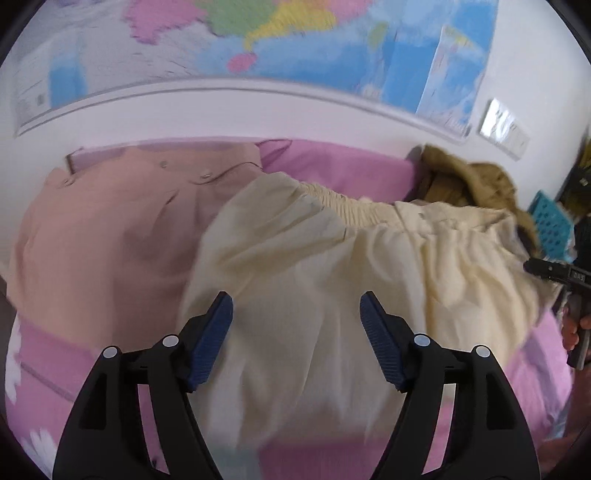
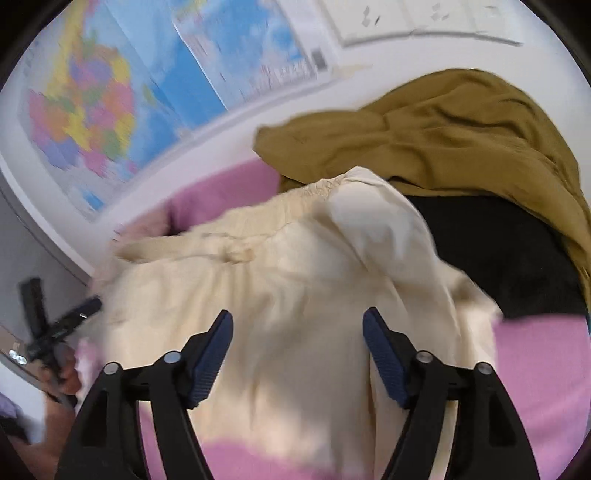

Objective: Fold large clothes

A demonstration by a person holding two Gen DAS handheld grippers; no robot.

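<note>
Cream garment (image 1: 295, 266): pale yellowish-cream, plain, with a gathered waistband of the same shade. Shirt (image 1: 110, 236) beside it: dusty salmon-pink, plain, with matching buttons. Bed sheet (image 1: 535, 373): pink-lilac with white daisy print at the left edge. Crumpled garment (image 2: 443, 133): olive-mustard, plain. Cloth (image 2: 509, 258) beneath it: black. Wall map (image 2: 96, 110): blue seas; pink, green, yellow and orange regions. Basket (image 1: 550, 221): turquoise lattice. Left tongs (image 1: 296, 343) and right tongs (image 2: 297, 360): black frames, dark blue ribbed pads.

Soft, even daylight fills both my views, with no glare. Motion blur smears the wall map (image 1: 258, 33) and the cream garment (image 2: 295, 280). Fisheye bending curves the edges into dark corners. A faint shadow, perhaps mine, dims the cloth's near part.
</note>
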